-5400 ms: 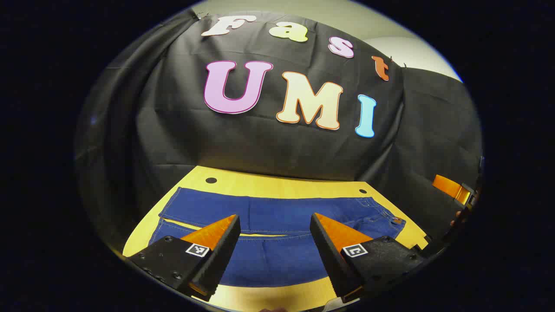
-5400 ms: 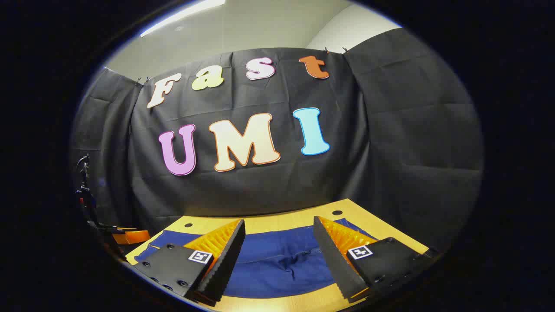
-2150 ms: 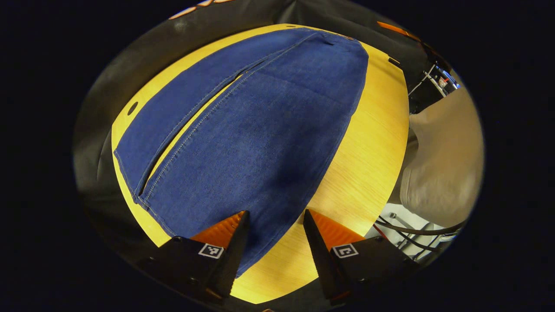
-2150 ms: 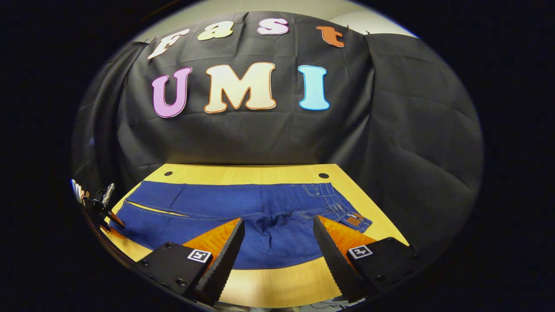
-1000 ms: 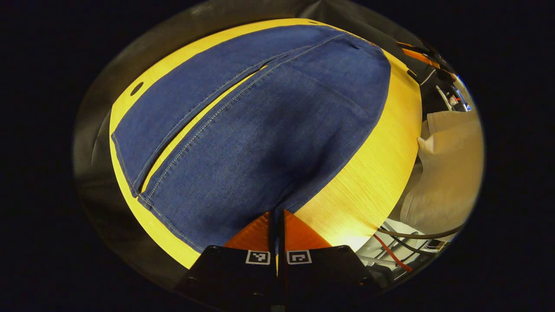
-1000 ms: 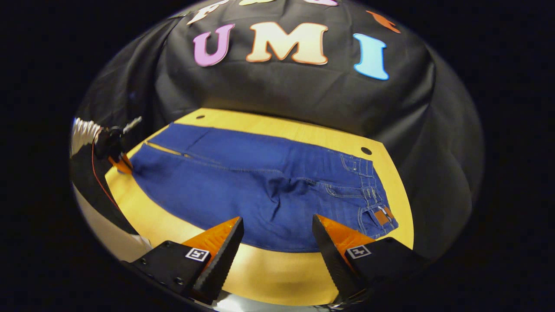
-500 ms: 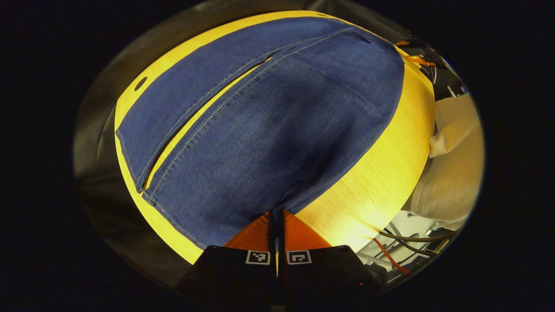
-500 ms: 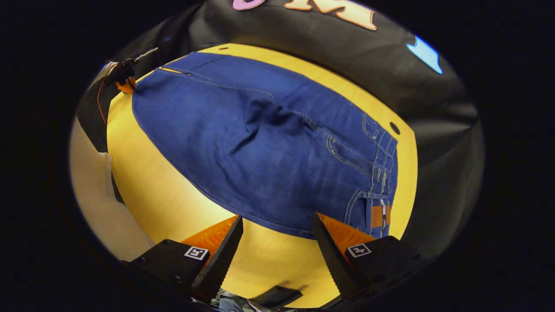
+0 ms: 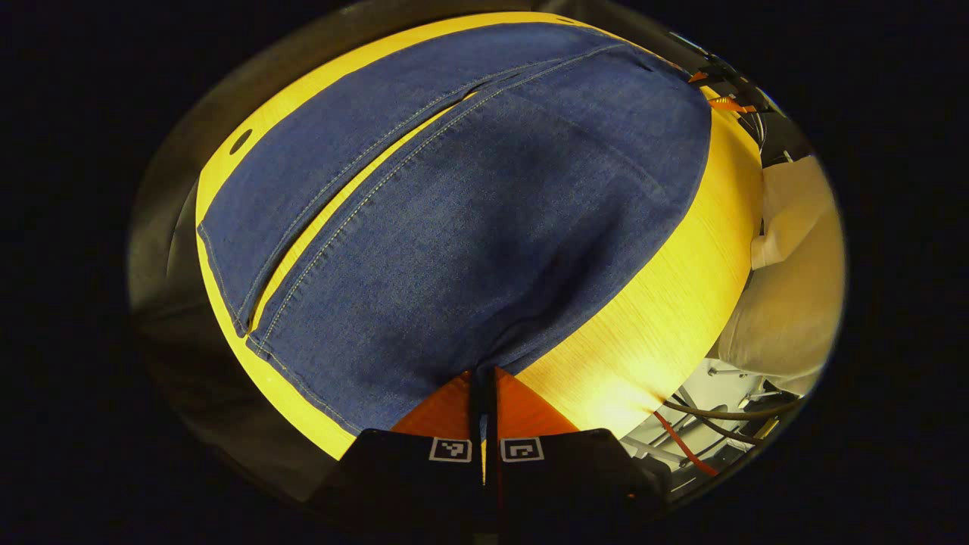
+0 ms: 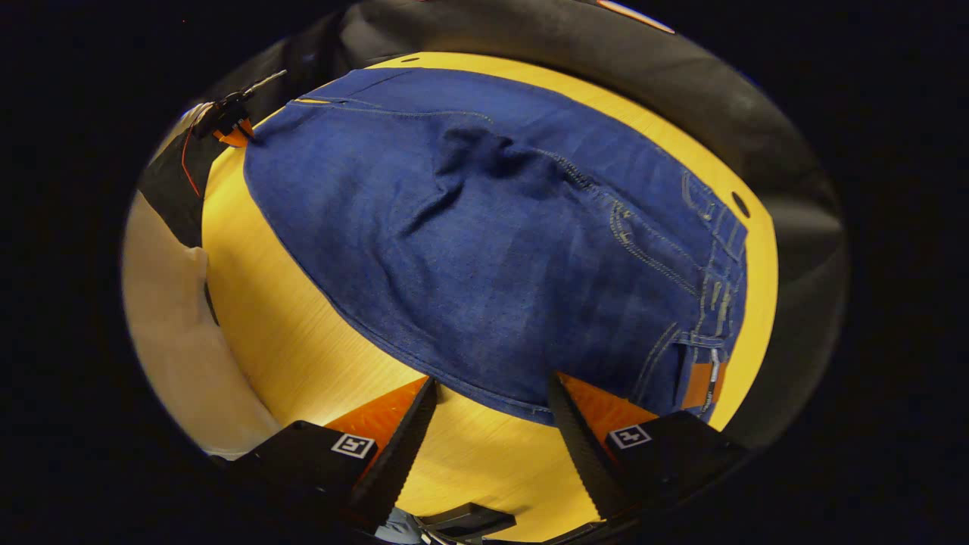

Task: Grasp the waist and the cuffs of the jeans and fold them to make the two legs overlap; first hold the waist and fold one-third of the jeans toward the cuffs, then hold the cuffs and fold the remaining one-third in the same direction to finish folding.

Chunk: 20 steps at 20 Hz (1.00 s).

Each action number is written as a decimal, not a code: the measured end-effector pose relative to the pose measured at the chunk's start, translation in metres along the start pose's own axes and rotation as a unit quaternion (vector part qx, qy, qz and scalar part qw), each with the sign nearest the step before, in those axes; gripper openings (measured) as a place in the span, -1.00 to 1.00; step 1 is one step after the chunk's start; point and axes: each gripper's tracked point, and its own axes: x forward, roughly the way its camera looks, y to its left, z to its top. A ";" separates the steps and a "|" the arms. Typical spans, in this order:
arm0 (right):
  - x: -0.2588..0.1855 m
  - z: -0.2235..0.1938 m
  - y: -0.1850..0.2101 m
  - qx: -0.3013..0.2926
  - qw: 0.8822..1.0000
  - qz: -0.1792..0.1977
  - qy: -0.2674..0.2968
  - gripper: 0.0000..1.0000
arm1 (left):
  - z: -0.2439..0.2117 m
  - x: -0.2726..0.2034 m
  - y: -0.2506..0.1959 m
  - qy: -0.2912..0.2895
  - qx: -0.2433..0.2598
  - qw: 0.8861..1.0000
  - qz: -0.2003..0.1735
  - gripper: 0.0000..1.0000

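Note:
Blue jeans (image 9: 469,212) lie flat across the yellow wooden table (image 9: 666,303), the two legs side by side with a thin gap between them. My left gripper (image 9: 482,372) is shut on the near leg's outer edge close to the cuffs (image 9: 241,318), and the cloth puckers into its tips. In the right gripper view the jeans (image 10: 500,242) end in the waist (image 10: 715,303), which carries a brown patch (image 10: 700,384). My right gripper (image 10: 490,397) is open and low over the table, with the jeans' near hem just ahead of its fingers. The left gripper (image 10: 227,125) appears far off at the cuff end.
A person's pale clothing (image 9: 795,303) stands along the table's near side, also seen as pale clothing (image 10: 166,341). Cables (image 9: 704,446) hang below the table edge. Round holes (image 10: 740,204) mark the table's far corners. Black cloth surrounds the far side.
The left gripper dropped to the near leg's edge and shut on it, then held. The right gripper tipped down and drew closer to the hem by the waist, staying open.

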 end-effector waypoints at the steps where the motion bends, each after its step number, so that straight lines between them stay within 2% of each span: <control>1: -0.003 -0.001 0.000 -0.001 1.000 0.000 0.006 0.90 | 0.000 0.000 0.000 0.001 0.001 1.000 -0.001 -1.00; 2: 0.000 -0.001 -0.001 -0.003 1.000 -0.001 0.004 0.77 | -0.001 0.001 0.001 0.002 0.003 1.000 -0.001 -1.00; 3: 0.001 -0.001 -0.001 -0.003 1.000 -0.001 0.004 0.90 | 0.000 0.001 0.000 0.004 0.005 1.000 -0.001 -1.00; 4: 0.000 -0.001 -0.002 0.000 1.000 -0.003 0.005 0.90 | 0.000 0.000 0.000 0.007 0.006 1.000 -0.002 -1.00; 6: -0.001 0.004 -0.005 0.001 1.000 -0.007 0.004 0.59 | 0.000 0.001 0.000 0.010 0.009 1.000 -0.003 -1.00; 7: -0.001 0.006 -0.007 -0.003 1.000 -0.008 0.004 0.31 | 0.000 0.000 0.000 0.010 0.009 1.000 -0.003 -1.00; 8: 0.000 0.007 -0.008 -0.009 1.000 -0.011 0.001 0.35 | 0.000 0.000 0.000 0.010 0.009 1.000 -0.003 -1.00; 11: -0.002 0.019 -0.014 -0.040 0.998 -0.030 -0.023 -0.55 | 0.000 0.000 0.000 0.008 0.001 1.000 0.001 -1.00; 12: -0.002 0.017 -0.016 -0.040 0.998 -0.035 -0.028 -0.62 | 0.000 0.001 0.000 0.007 -0.001 1.000 0.002 -1.00; 16: -0.001 0.015 -0.017 0.035 0.998 -0.046 -0.028 -0.75 | 0.001 0.000 0.000 0.000 -0.005 1.000 0.009 -0.99; 17: -0.002 0.015 -0.018 0.053 0.997 -0.050 -0.024 -0.87 | 0.000 0.000 0.001 -0.006 -0.010 1.000 0.013 -1.00; 20: -0.001 0.014 -0.021 0.069 0.995 -0.073 -0.024 -0.91 | -0.001 -0.001 0.004 -0.049 -0.070 0.996 0.032 -1.00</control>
